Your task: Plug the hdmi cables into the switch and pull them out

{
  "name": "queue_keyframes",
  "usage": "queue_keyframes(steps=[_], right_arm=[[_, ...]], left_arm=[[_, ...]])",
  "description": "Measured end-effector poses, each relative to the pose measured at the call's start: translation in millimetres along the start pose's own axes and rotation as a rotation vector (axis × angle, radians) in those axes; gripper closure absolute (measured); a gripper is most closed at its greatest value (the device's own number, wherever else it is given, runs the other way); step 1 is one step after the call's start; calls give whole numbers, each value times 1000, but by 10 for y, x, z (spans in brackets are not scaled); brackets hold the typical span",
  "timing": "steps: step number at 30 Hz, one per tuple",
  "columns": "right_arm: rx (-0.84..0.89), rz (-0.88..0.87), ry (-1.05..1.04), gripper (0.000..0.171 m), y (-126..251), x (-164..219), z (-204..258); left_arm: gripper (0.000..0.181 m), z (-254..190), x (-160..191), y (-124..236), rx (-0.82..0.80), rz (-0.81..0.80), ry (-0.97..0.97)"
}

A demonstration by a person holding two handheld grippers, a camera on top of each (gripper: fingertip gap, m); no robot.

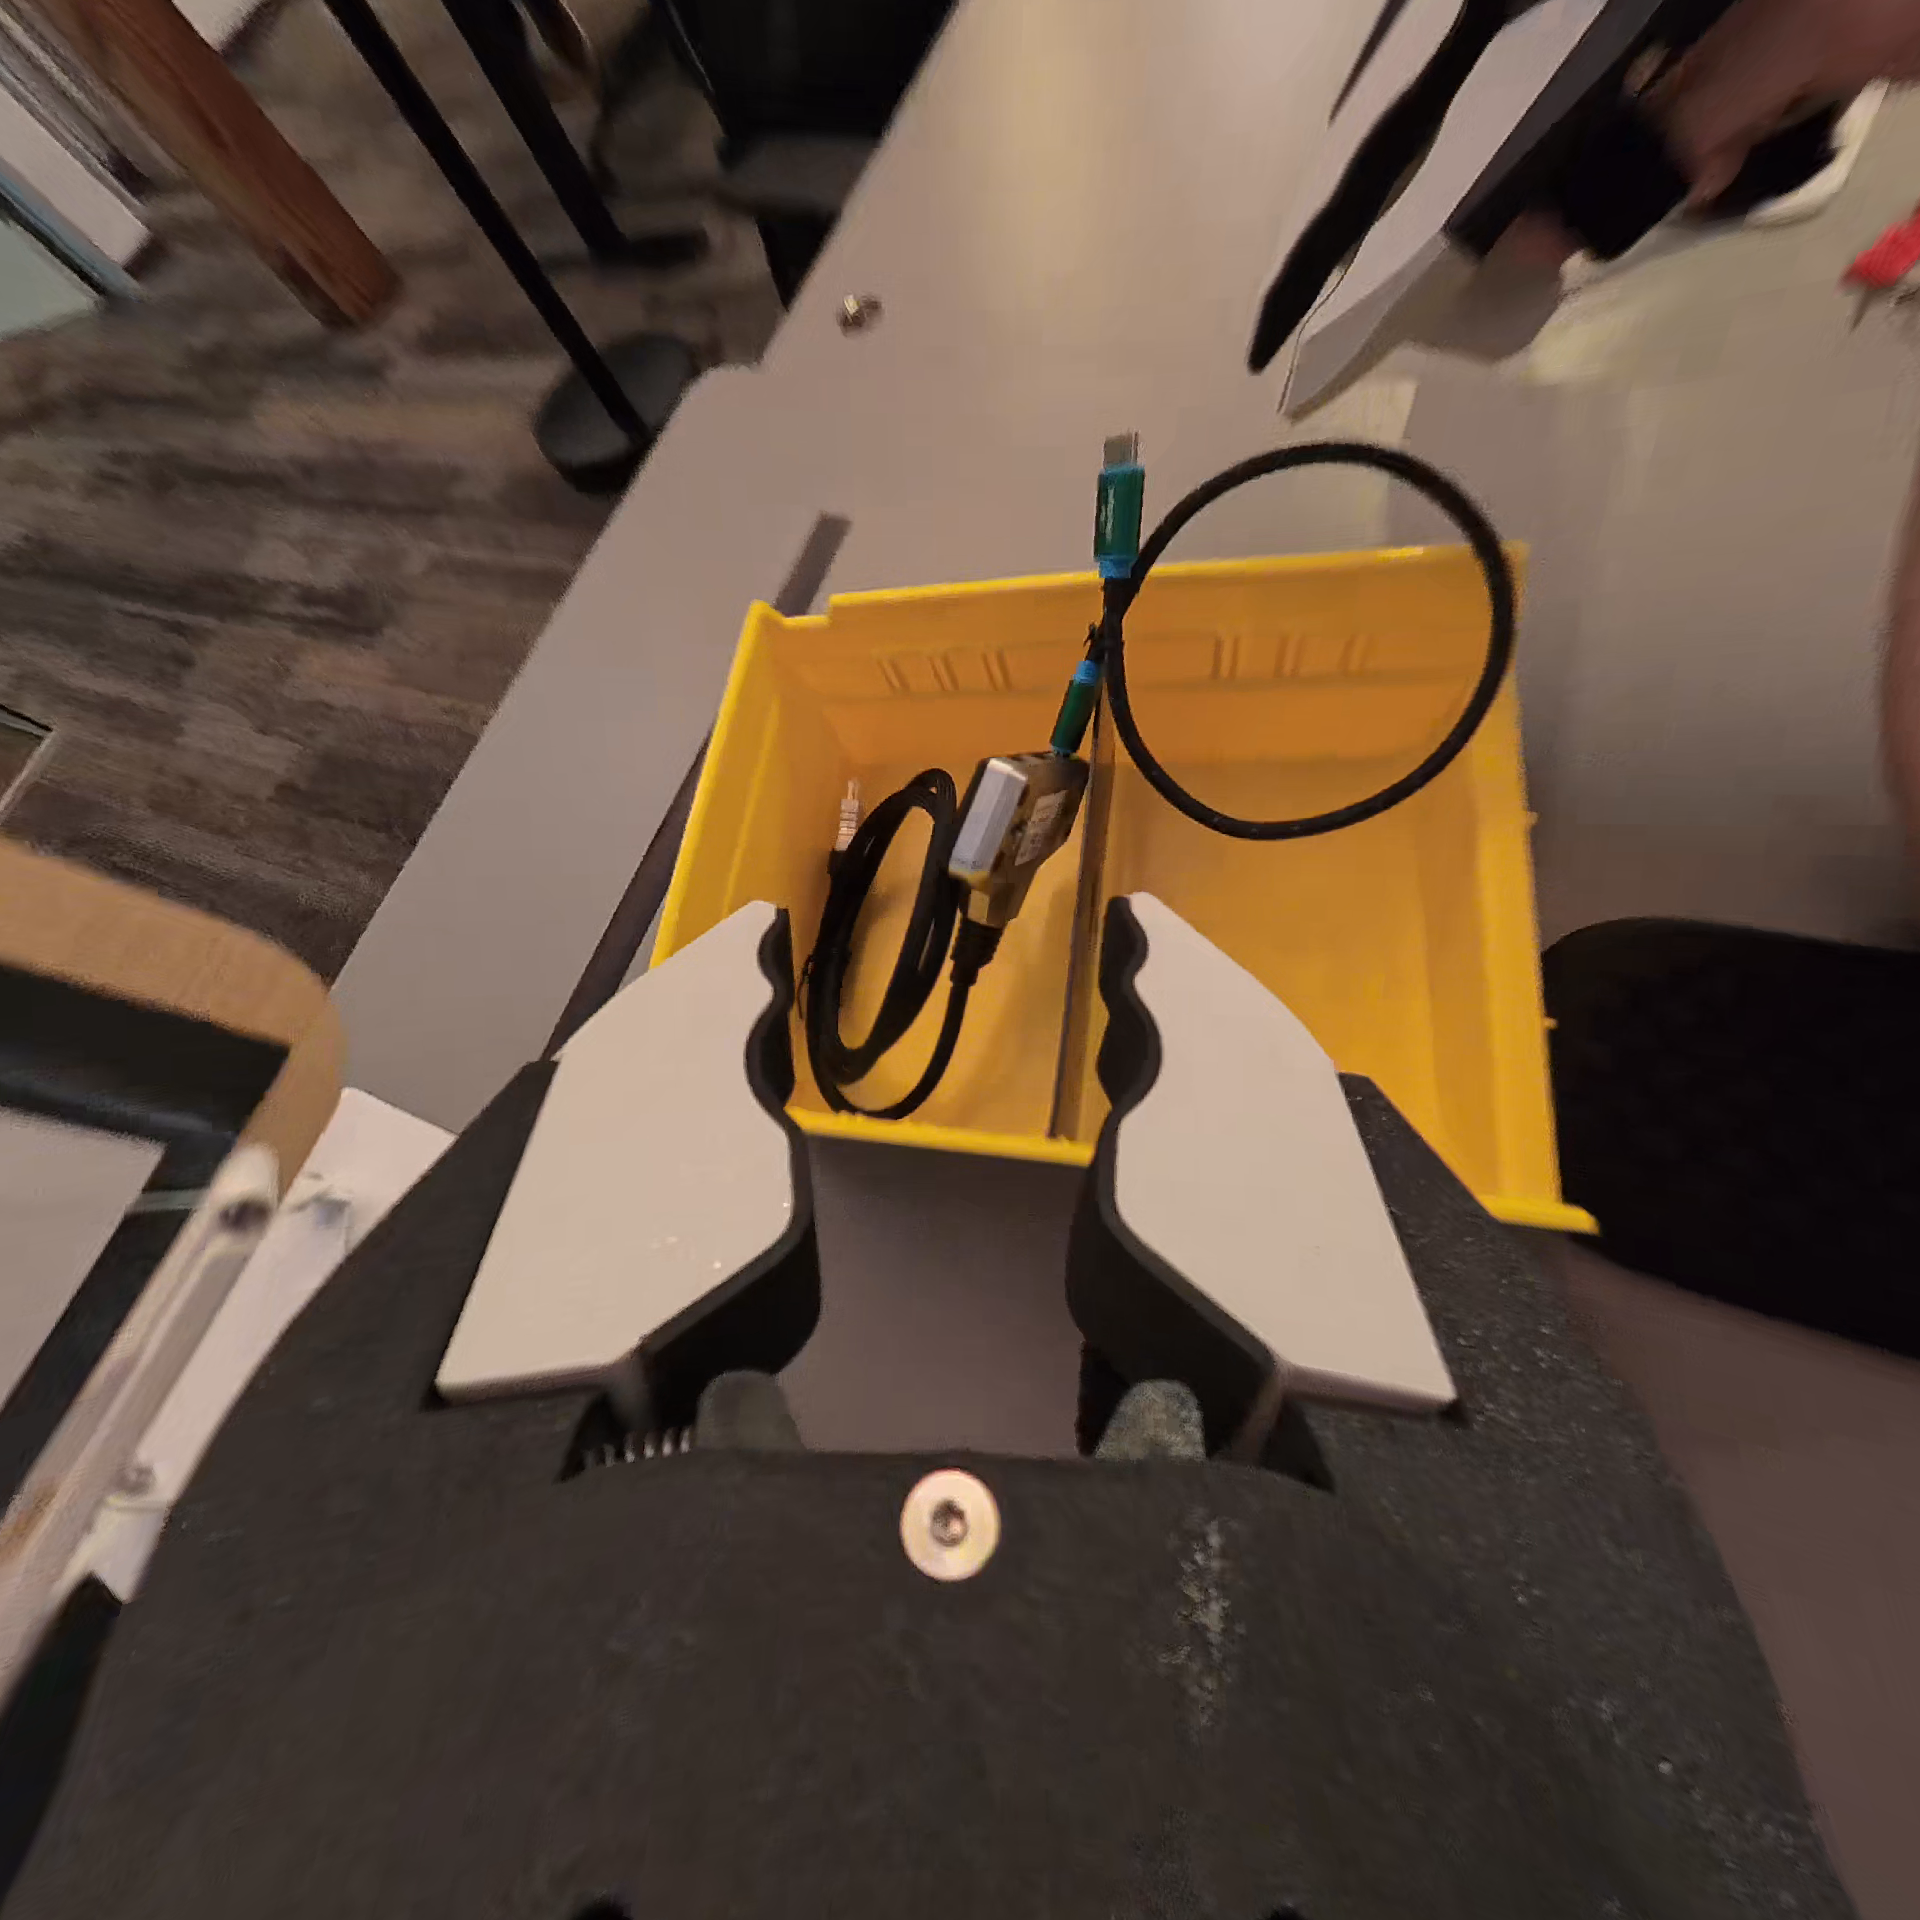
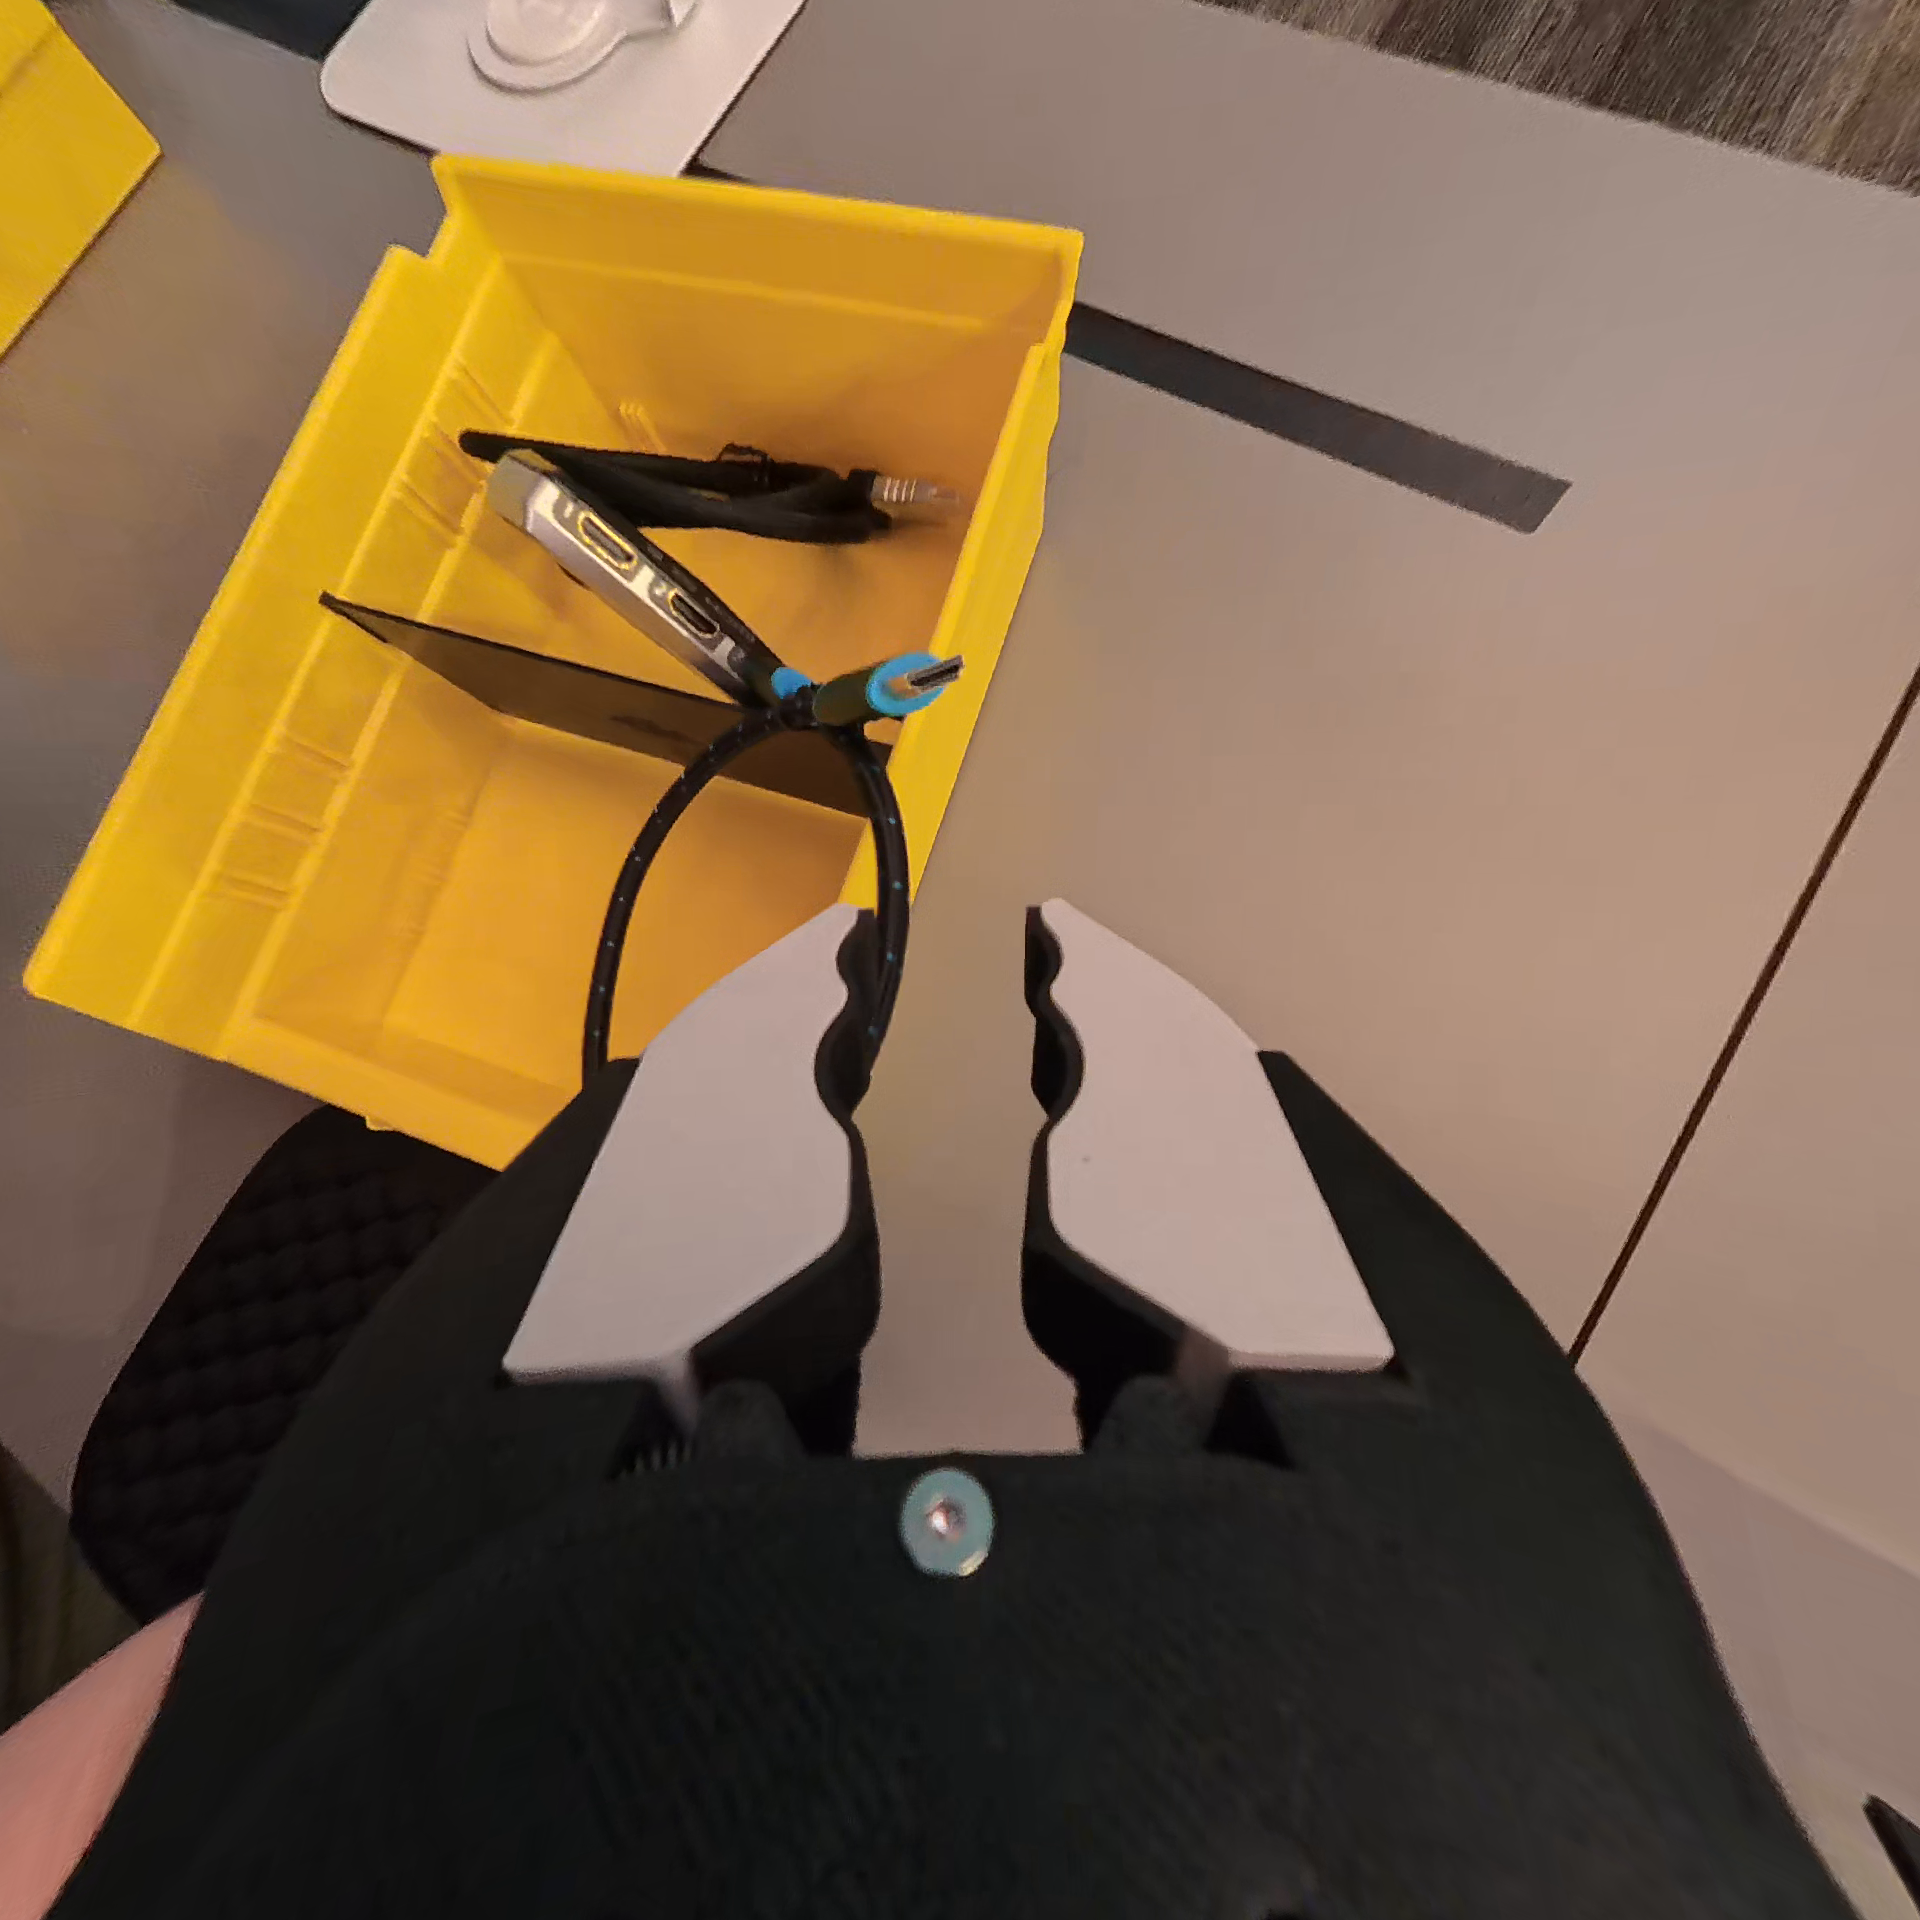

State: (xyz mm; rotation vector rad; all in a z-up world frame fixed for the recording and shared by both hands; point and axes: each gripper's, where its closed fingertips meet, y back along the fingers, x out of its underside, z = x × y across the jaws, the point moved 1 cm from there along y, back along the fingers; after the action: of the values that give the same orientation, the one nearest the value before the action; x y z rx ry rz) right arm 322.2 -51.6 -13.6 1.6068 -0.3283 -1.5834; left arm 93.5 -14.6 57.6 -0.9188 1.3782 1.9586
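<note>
A yellow bin (image 1: pixel 1299 574) (image 2: pixel 727 213) with a dark divider (image 2: pixel 540 675) sits on the grey table. In one compartment the silver HDMI switch (image 1: pixel 1006 831) (image 2: pixel 623 566) leans beside a coiled black cable (image 1: pixel 894 935) (image 2: pixel 727 488). A braided black cable (image 1: pixel 1455 727) (image 2: pixel 894 831) with blue-green plugs loops out of the bin. One plug (image 1: pixel 1075 707) (image 2: pixel 790 681) meets the switch end; the other plug (image 1: pixel 1120 499) (image 2: pixel 894 688) is free. My left gripper (image 1: pixel 940 925) is open and empty before the bin. My right gripper (image 2: pixel 940 914) is open, the braided cable lying against its left finger (image 2: pixel 727 1091).
A black mesh chair seat (image 1: pixel 1745 1122) (image 2: pixel 260 1299) is by the bin's near corner. The table has a dark slot (image 2: pixel 1320 416) and a small screw (image 1: pixel 858 310). Another yellow bin (image 2: pixel 62 156) and a pale flat base (image 2: pixel 561 83) lie beyond. A cardboard box (image 1: pixel 156 987) is at left. The gap from one gripper's tips to the other's is roughly 25 cm. To the plug (image 2: pixel 790 681): right tips about 10 cm, left tips about 20 cm.
</note>
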Motion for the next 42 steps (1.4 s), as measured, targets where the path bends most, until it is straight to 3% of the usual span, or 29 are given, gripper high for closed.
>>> queue_keyframes(steps=[1,3,5,9,10,13,18,29,36,42], right_arm=[[4,-3,-4,143,3,-5,-8],[13,19,-13,143,7,42,-36],[36,25,-25,143,44,80,-84],[104,-36,-50,144,232,59,-146],[120,-49,-49,144,281,53,-146],[163,-56,-34,144,374,56,-122],[197,-57,19,144,432,9,-53],[227,-134,80,144,531,-165,23],[232,-142,73,144,580,-100,-5],[250,-165,78,144,619,-132,-3]], left_arm=[[126,-2,68,155,-14,-32,42],[128,-74,241,335,12,-81,160],[126,-227,424,297,101,-97,314],[104,-349,994,-145,117,102,490],[98,-380,1024,-234,150,96,538],[103,-403,990,-421,259,51,652],[112,-334,1081,-729,240,158,553],[117,-234,795,-1149,335,249,306],[117,-191,723,-1277,397,259,256],[128,-221,697,-1212,352,181,351]])
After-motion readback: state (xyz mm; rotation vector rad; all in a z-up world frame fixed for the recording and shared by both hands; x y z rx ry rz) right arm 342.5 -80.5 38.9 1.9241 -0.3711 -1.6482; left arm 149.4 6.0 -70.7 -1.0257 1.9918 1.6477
